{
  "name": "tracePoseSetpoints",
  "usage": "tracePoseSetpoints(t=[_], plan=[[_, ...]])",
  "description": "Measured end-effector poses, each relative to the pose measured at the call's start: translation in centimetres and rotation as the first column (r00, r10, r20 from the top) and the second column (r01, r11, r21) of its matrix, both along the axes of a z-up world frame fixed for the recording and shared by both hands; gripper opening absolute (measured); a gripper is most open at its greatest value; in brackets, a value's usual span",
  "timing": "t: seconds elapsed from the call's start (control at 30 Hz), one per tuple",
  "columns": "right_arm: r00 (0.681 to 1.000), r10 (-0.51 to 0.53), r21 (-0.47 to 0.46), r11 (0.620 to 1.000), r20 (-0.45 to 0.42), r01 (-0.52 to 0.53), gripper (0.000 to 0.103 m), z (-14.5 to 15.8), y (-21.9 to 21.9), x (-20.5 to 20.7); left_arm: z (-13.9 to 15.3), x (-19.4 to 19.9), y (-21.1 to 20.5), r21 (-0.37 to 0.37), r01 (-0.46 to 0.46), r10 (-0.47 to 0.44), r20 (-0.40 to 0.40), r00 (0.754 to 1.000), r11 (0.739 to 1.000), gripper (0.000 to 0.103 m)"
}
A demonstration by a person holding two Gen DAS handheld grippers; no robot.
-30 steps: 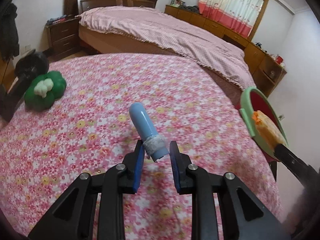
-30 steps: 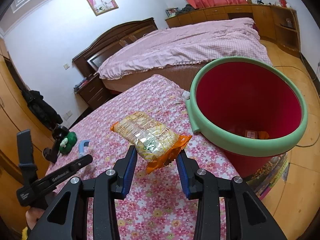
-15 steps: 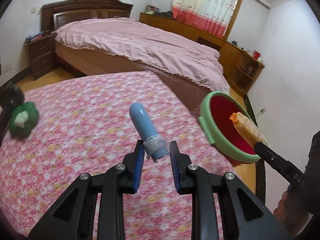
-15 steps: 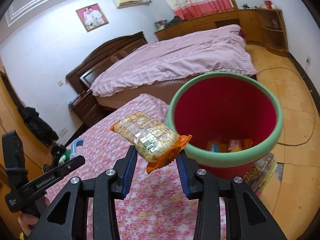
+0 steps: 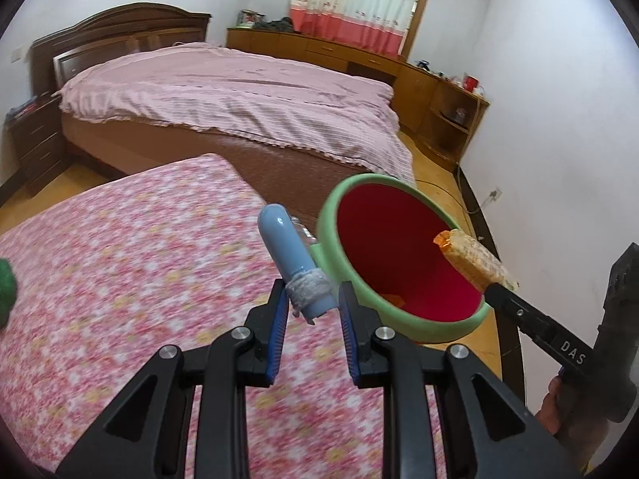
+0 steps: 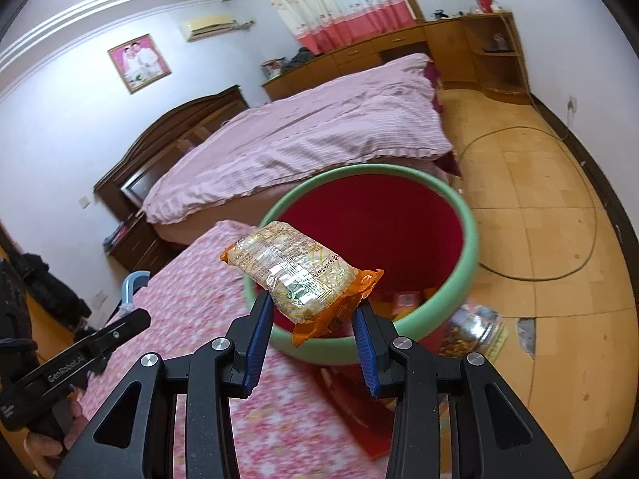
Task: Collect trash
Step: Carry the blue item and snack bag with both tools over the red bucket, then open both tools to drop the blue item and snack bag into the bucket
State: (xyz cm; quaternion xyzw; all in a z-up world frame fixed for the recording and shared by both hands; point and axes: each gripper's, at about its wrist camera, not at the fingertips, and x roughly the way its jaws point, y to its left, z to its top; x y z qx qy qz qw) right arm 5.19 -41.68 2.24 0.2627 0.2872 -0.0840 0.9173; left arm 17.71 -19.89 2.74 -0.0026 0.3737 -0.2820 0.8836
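My left gripper [image 5: 312, 311] is shut on a light blue tube [image 5: 287, 257] with grey tape round its lower end; the tube sticks up and forward over the flowered bedspread [image 5: 120, 263]. My right gripper [image 6: 315, 319] is shut on an orange and clear snack packet [image 6: 297, 275], held over the near rim of the red bin with a green rim [image 6: 471, 239]. The left wrist view shows the same bin [image 5: 331, 235] just beyond the tube, with the snack packet [image 5: 473, 257] above its right side. Some orange and red trash lies on the bin's bottom [image 6: 407, 299].
A large bed with a pink cover [image 5: 239, 95] stands behind the bin. Wooden cabinets [image 5: 439, 92] line the far wall. A cable [image 6: 559, 271] curls over the tiled floor right of the bin. A green soft toy [image 5: 6, 291] lies at the left edge of the bedspread.
Both grippers have swung right towards the bin, each keeping hold of its item. The bin now looks nearer and larger in both views, and the green toy has slid to the left edge.
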Motion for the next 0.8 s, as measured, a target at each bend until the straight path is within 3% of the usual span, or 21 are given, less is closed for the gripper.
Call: tracePoseSetpoints(t=[0.47,0.8], plan=[[0.996,-0.080,0.005,0.997,-0.040,0.081,0.040,-2.0,-4.3,0.0,-2.4,1.7,-8.0,0.030,0.130,-0.129,-0.026,0.991,0.991,0.025],[0.995,-0.090,-0.007,0.996,-0.044,0.089,0.041,-2.5,-4.8,0.6,-4.0,2.3,-9.2,0.049,0.142,-0.139,-0.063,0.988,0.989,0.027]])
